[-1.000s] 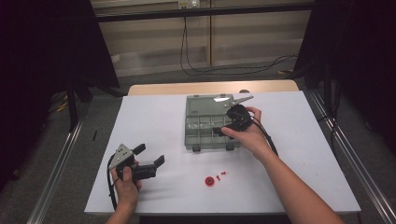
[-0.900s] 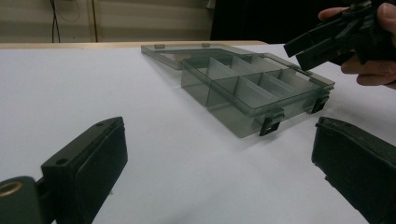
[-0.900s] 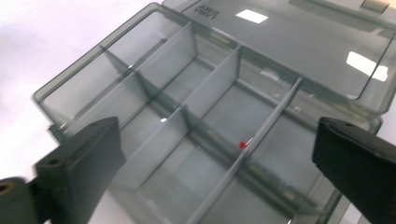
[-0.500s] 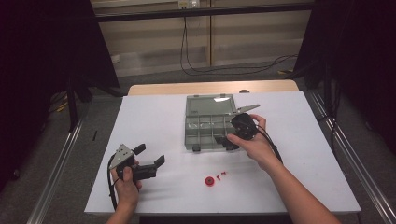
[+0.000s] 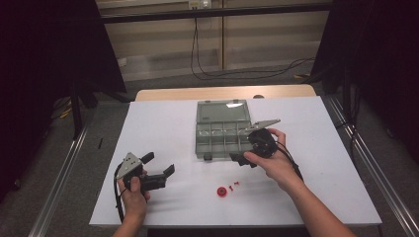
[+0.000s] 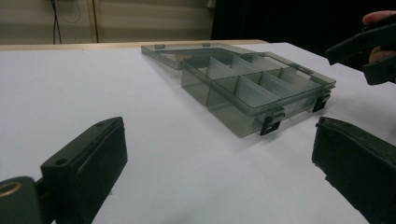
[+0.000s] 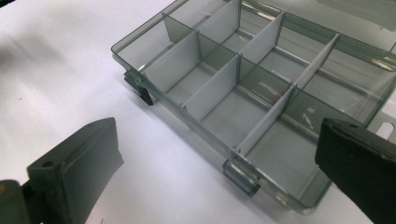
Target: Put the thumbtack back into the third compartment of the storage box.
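Looking down from the high view, the clear box (image 5: 223, 131) sits open in the middle of the white bench (image 5: 163, 123), its lid lying flat on the far side. The right gripper (image 5: 240, 159) hangs just at the box's near right corner, jaws wide apart and holding nothing. The left gripper (image 5: 163, 168) rests near the left front of the bench, well apart from the box, jaws open and empty too. A small red cap (image 5: 222, 191) and tiny red bits (image 5: 233, 185) lie near the front.

From the left gripper view, the box (image 6: 252, 88) looks like thin, hard plastic, so I think it is light and slides easily.

From the right gripper view, thin walls (image 7: 212, 91) split the box (image 7: 261, 107) into little empty rooms. I would pinch the rim near a dark latch (image 7: 240, 177), gently, since it could crack.
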Available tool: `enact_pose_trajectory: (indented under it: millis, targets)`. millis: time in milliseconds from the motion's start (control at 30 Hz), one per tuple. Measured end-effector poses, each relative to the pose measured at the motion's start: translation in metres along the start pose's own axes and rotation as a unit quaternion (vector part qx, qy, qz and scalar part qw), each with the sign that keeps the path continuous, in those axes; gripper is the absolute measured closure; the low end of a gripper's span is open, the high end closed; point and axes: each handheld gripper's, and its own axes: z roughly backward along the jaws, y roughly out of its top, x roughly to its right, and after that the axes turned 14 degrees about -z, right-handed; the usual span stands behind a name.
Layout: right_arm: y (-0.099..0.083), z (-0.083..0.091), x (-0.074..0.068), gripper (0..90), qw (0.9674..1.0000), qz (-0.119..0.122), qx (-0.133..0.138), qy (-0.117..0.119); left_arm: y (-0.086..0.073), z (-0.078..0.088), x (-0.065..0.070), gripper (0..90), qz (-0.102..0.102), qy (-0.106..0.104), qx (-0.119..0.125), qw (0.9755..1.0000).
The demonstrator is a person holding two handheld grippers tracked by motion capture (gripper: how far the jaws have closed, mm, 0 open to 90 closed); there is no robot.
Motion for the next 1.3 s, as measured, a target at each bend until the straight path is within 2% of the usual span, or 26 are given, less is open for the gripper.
enact_pose_trajectory:
  millis: [133,333,400,633,767,933,1067,1133,1233,1300]
  targets:
    - [-0.007,0.004,-0.001,0.0,1.0,0.0,0.004,0.007,0.0,0.0,0.0,3.5,0.0,0.0,0.0,1.0]
    - [-0.019,0.007,-0.003,1.4,0.9999,-0.004,-0.008,0.008,0.0,0.0,0.0,3.5,-0.002,0.001,-0.001,1.0]
    - [-0.024,0.008,-0.005,3.2,0.9999,0.001,-0.009,0.013,0.0,0.0,0.0,3.5,-0.002,0.001,-0.001,1.0]
    - [-0.035,0.013,-0.01,20.1,0.9984,0.029,-0.009,0.048,0.0,0.0,0.001,3.5,-0.002,0.002,-0.001,1.0]
    - [-0.04,0.012,-0.012,26.9,0.9981,0.03,-0.016,0.052,0.0,0.0,0.001,3.5,-0.001,0.0,-0.002,1.0]
    - [-0.046,0.011,-0.012,35.2,0.997,0.032,-0.019,0.068,0.0,0.0,0.001,3.4,-0.002,0.001,-0.002,1.0]
    - [-0.05,0.008,-0.013,42.8,0.9963,0.04,-0.02,0.073,0.0,0.0,0.001,3.4,-0.002,0.0,-0.002,1.0]
    - [-0.052,0.006,-0.015,46.5,0.9965,0.048,-0.024,0.064,0.0,0.0,0.001,3.4,-0.002,0.0,-0.002,1.0]
    - [-0.055,0.004,-0.017,50.9,0.9955,0.056,-0.03,0.07,0.0,0.0,0.001,3.4,-0.005,-0.001,-0.004,1.0]
    - [-0.057,0.002,-0.019,54.1,0.9947,0.071,-0.034,0.066,0.0,0.0,0.001,3.3,-0.006,-0.002,-0.004,1.0]
